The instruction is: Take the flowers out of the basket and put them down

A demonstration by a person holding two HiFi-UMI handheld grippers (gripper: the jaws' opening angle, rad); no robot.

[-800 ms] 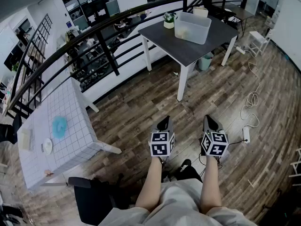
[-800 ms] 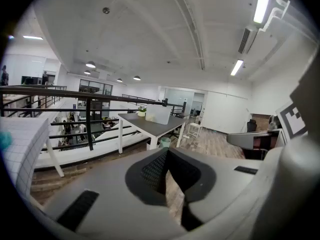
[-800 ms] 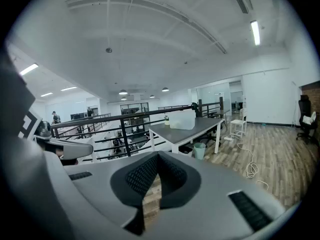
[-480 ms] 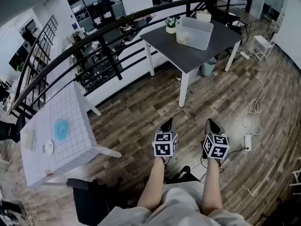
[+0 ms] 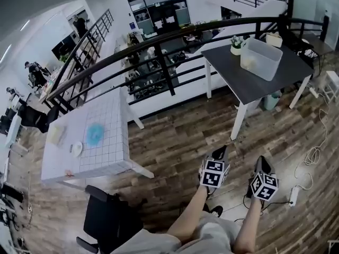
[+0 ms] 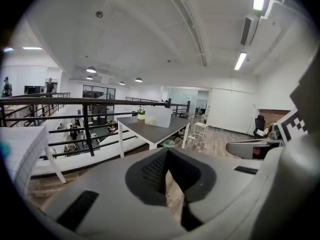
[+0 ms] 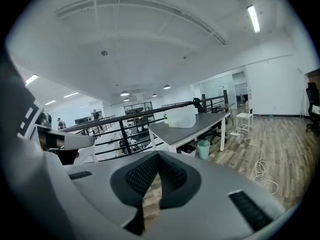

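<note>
I can make out no basket and no cut flowers in any view. My left gripper (image 5: 219,154) and right gripper (image 5: 263,163) are held side by side over the wooden floor, both pointing slightly downward toward a dark table (image 5: 249,83). In the left gripper view the left gripper (image 6: 166,152) has its jaws together with nothing between them. The right gripper (image 7: 158,157) looks the same in its own view, shut and empty. A small potted plant (image 5: 236,45) stands on the dark table beside a clear plastic box (image 5: 260,59).
A white gridded table (image 5: 100,147) at the left carries a blue object (image 5: 95,134) and a few small items. A black railing (image 5: 159,41) runs behind both tables. A black chair (image 5: 108,221) stands near my left side. Cables and a power strip (image 5: 294,196) lie on the floor at the right.
The head view has swung left: both tables and the grippers now sit further right in the picture, and the white table shows more fully. The grippers stay side by side and closed.
</note>
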